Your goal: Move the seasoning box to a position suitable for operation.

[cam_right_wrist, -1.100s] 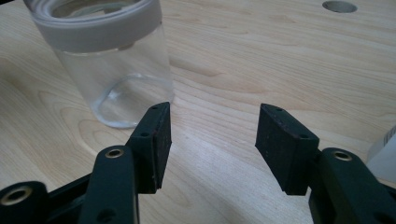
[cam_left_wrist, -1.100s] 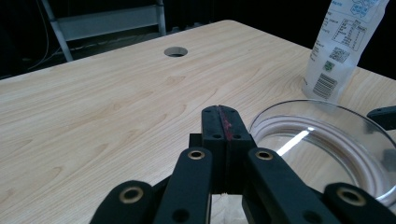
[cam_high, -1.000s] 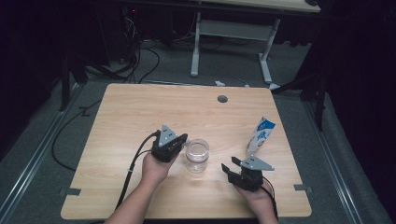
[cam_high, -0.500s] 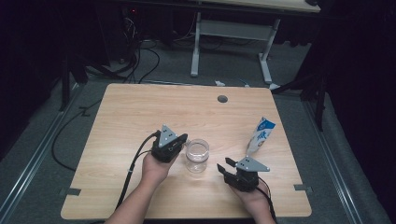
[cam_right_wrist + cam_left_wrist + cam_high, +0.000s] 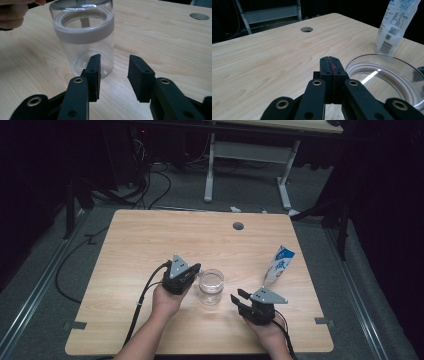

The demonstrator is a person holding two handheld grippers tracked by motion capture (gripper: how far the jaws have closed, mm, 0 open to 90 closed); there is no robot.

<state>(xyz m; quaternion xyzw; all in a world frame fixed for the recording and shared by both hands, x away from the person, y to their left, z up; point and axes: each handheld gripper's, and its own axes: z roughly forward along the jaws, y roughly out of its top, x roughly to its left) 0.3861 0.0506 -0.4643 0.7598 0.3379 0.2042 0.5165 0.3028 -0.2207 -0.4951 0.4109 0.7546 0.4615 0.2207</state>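
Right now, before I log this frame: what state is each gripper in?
Left gripper: shut, holding nothing, beside the glass jar.
Right gripper: open, empty, jaws apart and pointed at the jar.

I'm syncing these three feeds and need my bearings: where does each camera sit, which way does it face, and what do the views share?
High view: above the person's side, facing forward and down on the table; forearms, left gripper and right gripper show.
Left gripper view: rides the left gripper, jaws together, facing across the table toward the carton.
Right gripper view: rides the right gripper, jaws apart, facing the jar; fingers at top left.
Shared: all three show the jar.
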